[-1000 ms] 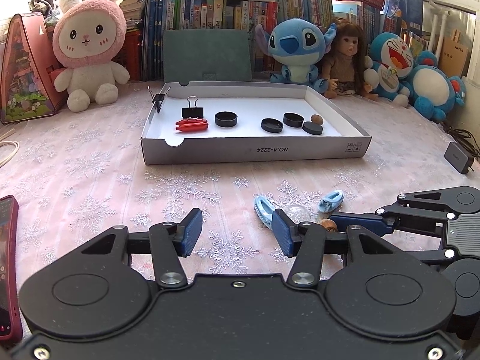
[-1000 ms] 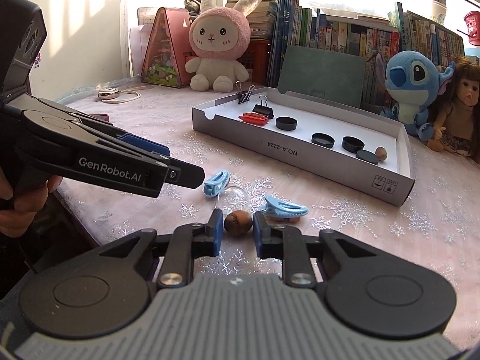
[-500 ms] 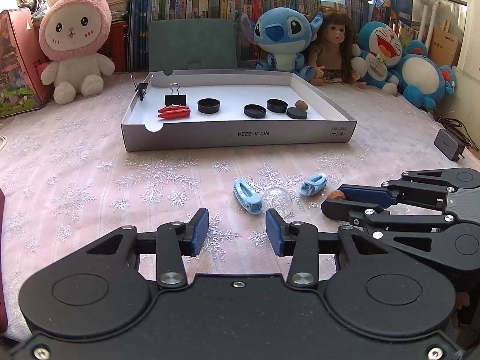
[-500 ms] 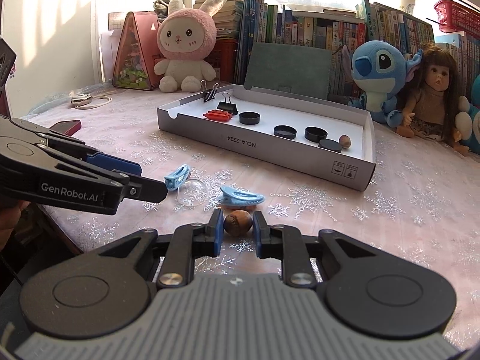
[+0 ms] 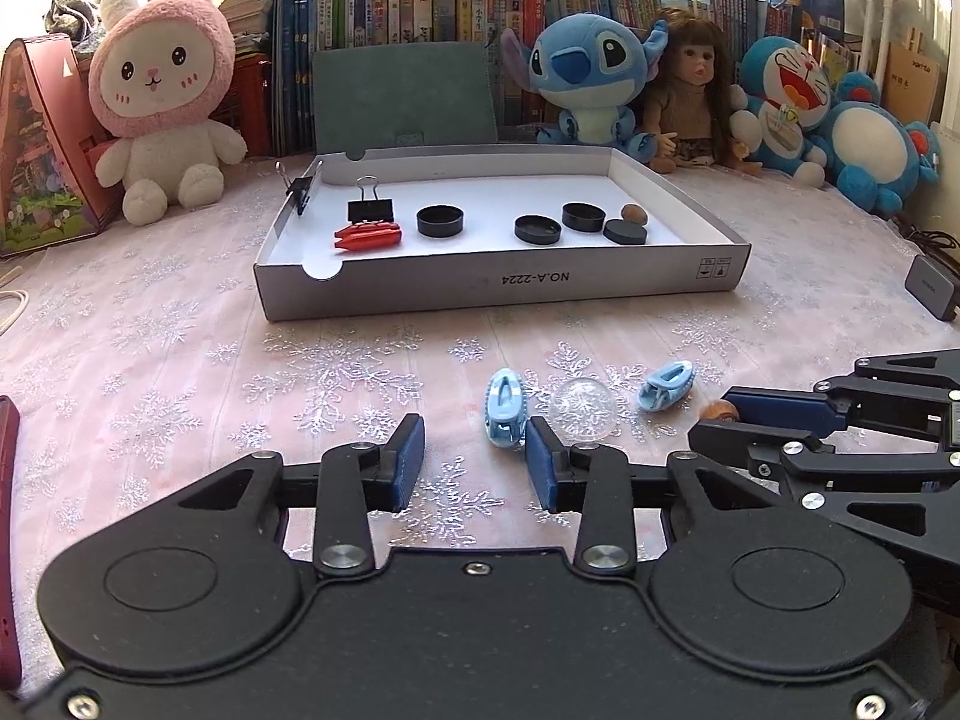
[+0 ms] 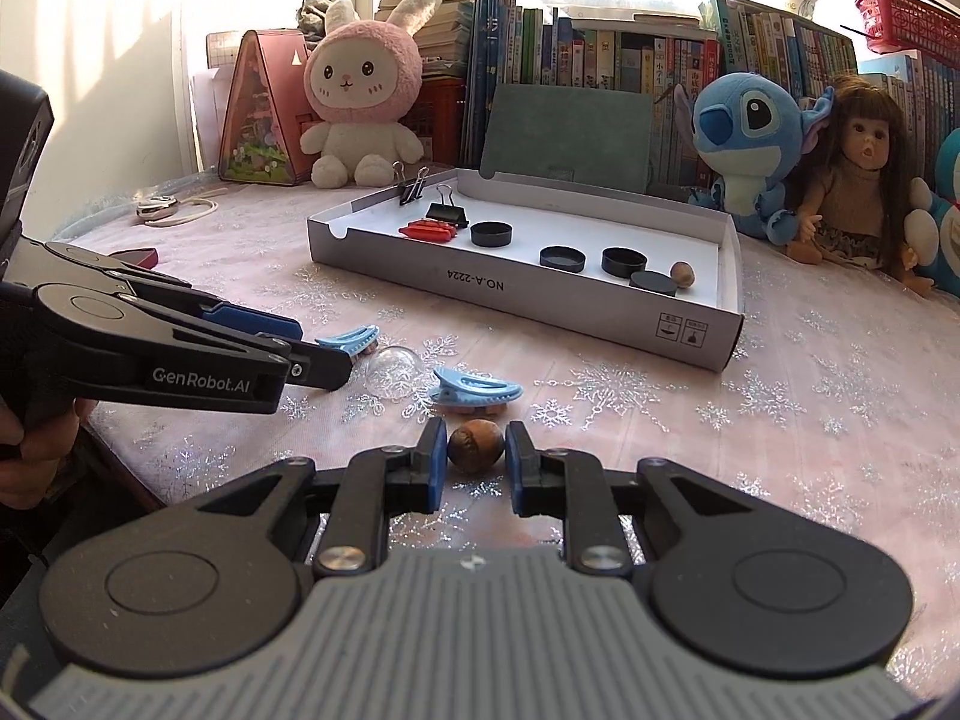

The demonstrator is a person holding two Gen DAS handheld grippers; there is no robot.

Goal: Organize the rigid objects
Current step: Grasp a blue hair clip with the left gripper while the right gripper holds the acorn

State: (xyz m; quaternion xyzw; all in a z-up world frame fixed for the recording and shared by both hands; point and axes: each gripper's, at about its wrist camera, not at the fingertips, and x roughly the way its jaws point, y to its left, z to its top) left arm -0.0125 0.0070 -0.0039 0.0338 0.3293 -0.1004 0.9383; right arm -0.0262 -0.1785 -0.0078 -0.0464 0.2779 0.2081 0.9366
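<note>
My right gripper (image 6: 477, 447) is shut on a brown nut (image 6: 475, 446), held just above the tablecloth; the nut also shows in the left wrist view (image 5: 718, 409). My left gripper (image 5: 474, 456) is open and empty, low over the cloth. Just ahead of it lie a blue clip (image 5: 506, 407), a clear glass ball (image 5: 583, 409) and a second blue clip (image 5: 666, 385). The white box (image 5: 498, 287) farther back holds black caps (image 5: 440, 221), binder clips (image 5: 370, 207), a red clip (image 5: 367, 236) and another nut (image 5: 633, 213).
Plush toys, a doll (image 5: 690, 90), a green folder (image 5: 405, 97) and books line the back. A dark red phone (image 5: 7, 516) lies at the left edge. A grey adapter (image 5: 933, 287) lies at the right. The table's near edge is under my left gripper (image 6: 300, 360).
Both grippers have drawn back and swung, with the nut still held in the right one. The left jaws narrowed, then opened wider again.
</note>
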